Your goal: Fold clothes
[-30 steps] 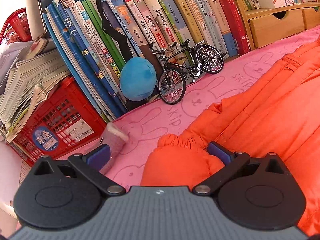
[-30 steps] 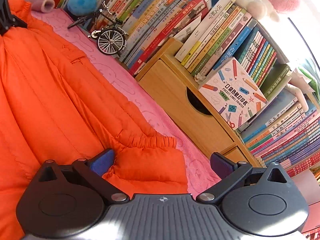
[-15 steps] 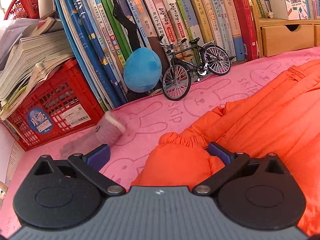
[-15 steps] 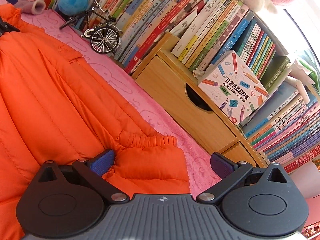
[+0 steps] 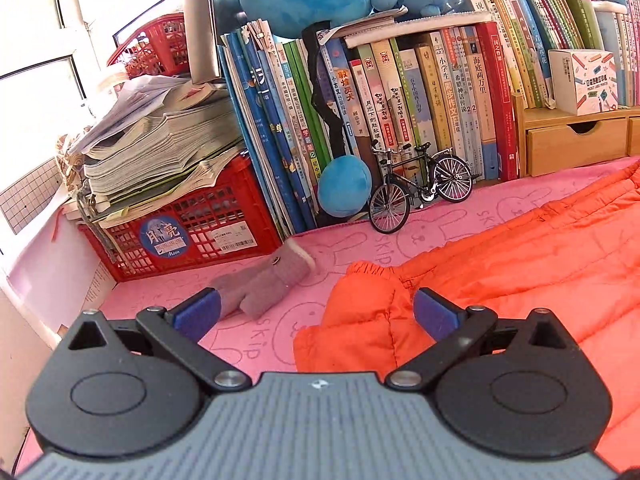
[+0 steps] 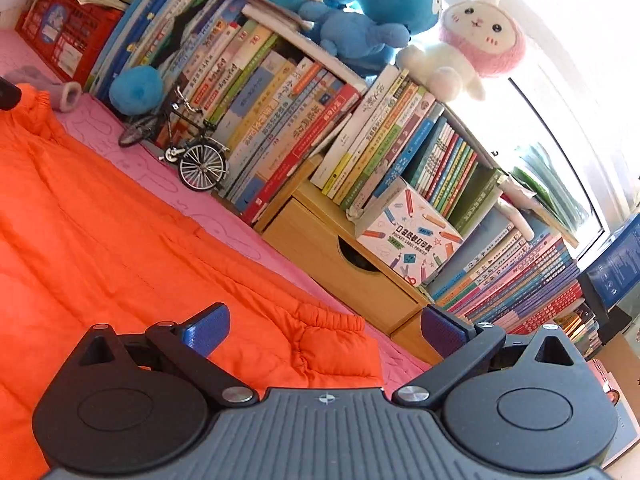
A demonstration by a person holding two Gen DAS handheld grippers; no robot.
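Magazines (image 5: 160, 148) fill red crate (image 5: 224, 216); claws gape over orange jacket (image 5: 520, 264).

A child's room at home: crammed picture books (image 5: 400, 92), plush toys (image 6: 476, 40), pink bunny-print cloth (image 5: 352, 248).

Orange padded jacket (image 5: 520, 264), quilted, spread flat on the pink cloth, elastic-cuffed sleeves (image 6: 332, 340) lying at either end
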